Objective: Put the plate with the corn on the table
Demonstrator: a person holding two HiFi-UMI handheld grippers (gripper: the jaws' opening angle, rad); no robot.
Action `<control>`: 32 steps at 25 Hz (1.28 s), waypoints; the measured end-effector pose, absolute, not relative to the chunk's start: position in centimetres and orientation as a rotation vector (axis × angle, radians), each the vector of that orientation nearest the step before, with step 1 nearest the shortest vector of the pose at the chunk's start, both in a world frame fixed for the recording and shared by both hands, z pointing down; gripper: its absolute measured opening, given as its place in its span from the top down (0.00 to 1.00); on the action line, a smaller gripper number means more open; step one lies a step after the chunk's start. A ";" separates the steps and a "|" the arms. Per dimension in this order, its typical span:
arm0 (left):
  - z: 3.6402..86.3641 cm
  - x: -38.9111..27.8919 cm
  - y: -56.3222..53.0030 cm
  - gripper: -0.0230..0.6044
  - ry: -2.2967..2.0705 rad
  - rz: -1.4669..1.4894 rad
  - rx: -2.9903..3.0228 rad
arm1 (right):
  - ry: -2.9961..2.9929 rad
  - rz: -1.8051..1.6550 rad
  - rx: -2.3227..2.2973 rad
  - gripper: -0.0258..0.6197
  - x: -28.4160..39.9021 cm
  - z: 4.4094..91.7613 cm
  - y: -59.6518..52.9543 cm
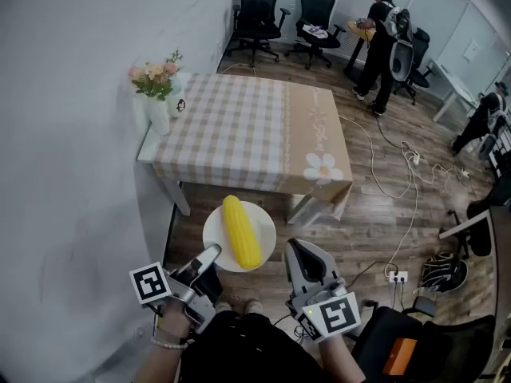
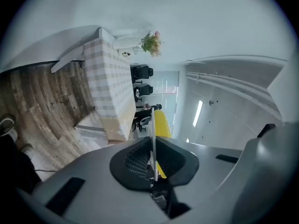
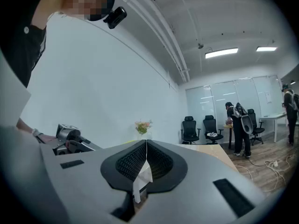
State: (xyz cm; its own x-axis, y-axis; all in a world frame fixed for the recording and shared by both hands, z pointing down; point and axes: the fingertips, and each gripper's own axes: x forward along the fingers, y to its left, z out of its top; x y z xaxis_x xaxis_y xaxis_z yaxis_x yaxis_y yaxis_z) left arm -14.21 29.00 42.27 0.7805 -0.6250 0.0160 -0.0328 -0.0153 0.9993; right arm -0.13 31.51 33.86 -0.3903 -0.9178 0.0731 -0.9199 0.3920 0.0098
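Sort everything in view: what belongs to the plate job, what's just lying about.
Job:
plate, corn, table, left gripper clamped on the plate's rim.

Lying about:
flower vase, office chairs, power strip.

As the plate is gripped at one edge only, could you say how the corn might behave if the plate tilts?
The corn is round and lies loose on the smooth plate, so it would probably roll. The left gripper pinches only the rim, so the plate may sag.
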 end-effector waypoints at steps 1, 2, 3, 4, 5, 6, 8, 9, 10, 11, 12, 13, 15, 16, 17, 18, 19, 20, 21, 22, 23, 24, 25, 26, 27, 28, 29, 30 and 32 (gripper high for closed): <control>42.3 -14.2 28.9 0.92 -0.551 -0.510 1.531 | -2.567 0.060 1.698 0.90 -0.1 33.9 31.4; 42.3 -14.2 28.9 0.92 -0.551 -0.511 1.532 | -2.568 0.070 1.699 0.90 -0.1 34.0 31.3; 42.3 -14.2 28.8 0.92 -0.551 -0.512 1.532 | -2.569 0.080 1.701 0.90 -0.1 34.1 31.2; 42.3 -14.3 28.7 0.92 -0.552 -0.511 1.533 | -2.568 0.089 1.701 0.90 -0.1 34.1 31.1; 42.3 -14.3 28.6 0.92 -0.553 -0.509 1.535 | -2.568 0.098 1.701 0.90 -0.1 34.2 31.0; 42.2 -14.4 28.5 0.92 -0.554 -0.508 1.538 | -2.569 0.111 1.702 0.90 -0.1 34.2 30.9; 42.1 -14.4 28.3 0.92 -0.552 -0.510 1.539 | -2.577 0.161 1.712 0.90 0.0 34.3 30.6; 41.9 -14.4 28.3 0.92 -0.551 -0.513 1.538 | -2.585 0.203 1.721 0.90 0.0 34.3 30.5; 41.8 -14.4 28.2 0.92 -0.549 -0.516 1.536 | -2.596 0.260 1.730 0.90 0.1 34.5 30.4; 41.8 -14.4 28.2 0.92 -0.548 -0.519 1.536 | -2.609 0.331 1.739 0.90 0.2 34.8 30.3; 41.8 -14.3 28.2 0.92 -0.547 -0.520 1.538 | -2.623 0.415 1.747 0.90 0.3 35.2 30.1; 41.7 -14.3 28.1 0.92 -0.545 -0.521 1.541 | -2.638 0.513 1.750 0.90 0.3 35.7 30.0; 41.7 -14.2 28.1 0.92 -0.542 -0.522 1.547 | -2.662 0.734 1.739 0.89 0.2 36.8 29.9; 41.7 -14.2 28.1 0.92 -0.540 -0.521 1.549 | -2.670 0.848 1.725 0.89 0.1 37.4 29.9; 41.8 -14.2 28.1 0.92 -0.540 -0.519 1.550 | -2.677 0.960 1.709 0.89 0.0 37.9 29.9; 41.8 -14.2 28.1 0.92 -0.540 -0.516 1.552 | -2.685 1.071 1.693 0.89 -0.1 38.4 30.0; 41.8 -14.2 28.1 0.92 -0.540 -0.515 1.554 | -2.696 1.181 1.676 0.89 -0.2 38.8 30.0; 41.8 -14.1 28.1 0.92 -0.539 -0.515 1.557 | -2.707 1.287 1.658 0.83 -0.2 39.2 30.0; 41.8 -14.0 28.0 0.92 -0.538 -0.515 1.559 | -2.714 1.379 1.641 0.76 -0.3 39.5 30.0; 41.9 -13.9 28.0 0.92 -0.537 -0.515 1.562 | -2.715 1.451 1.627 0.73 -0.3 39.8 30.0; 42.0 -13.8 28.0 0.92 -0.537 -0.515 1.563 | -2.716 1.500 1.613 0.73 -0.4 40.0 29.9; 42.0 -13.7 28.0 0.92 -0.537 -0.514 1.565 | -2.725 1.536 1.593 0.72 -0.6 40.1 29.9; 42.1 -13.7 28.0 0.92 -0.537 -0.512 1.566 | -2.743 1.568 1.566 0.72 -0.9 40.1 29.8; 42.2 -13.6 28.0 0.92 -0.536 -0.511 1.566 | -2.760 1.601 1.537 0.72 -1.1 40.0 29.7; 42.2 -13.5 28.0 0.92 -0.535 -0.511 1.564 | -2.772 1.632 1.511 0.72 -1.4 40.0 29.7; 42.2 -13.4 28.0 0.92 -0.534 -0.510 1.561 | -2.779 1.657 1.487 0.72 -1.6 40.0 29.6; 42.3 -13.3 28.1 0.92 -0.534 -0.510 1.559 | -2.782 1.675 1.467 0.72 -1.8 40.1 29.6; 42.3 -13.2 28.1 0.92 -0.534 -0.509 1.559 | -2.778 1.688 1.454 0.73 -2.0 40.2 29.6; 42.3 -13.0 28.2 0.92 -0.537 -0.505 1.563 | -2.756 1.711 1.448 0.78 -2.1 40.5 29.6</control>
State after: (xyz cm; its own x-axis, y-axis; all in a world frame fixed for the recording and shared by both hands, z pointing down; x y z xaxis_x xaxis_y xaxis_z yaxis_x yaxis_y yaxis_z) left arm -13.05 28.17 42.32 0.7894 -0.6139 0.0012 -0.0363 -0.0448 0.9983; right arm -2.09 29.58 40.53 -0.5985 -0.7984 0.0668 -0.4139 0.2368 -0.8790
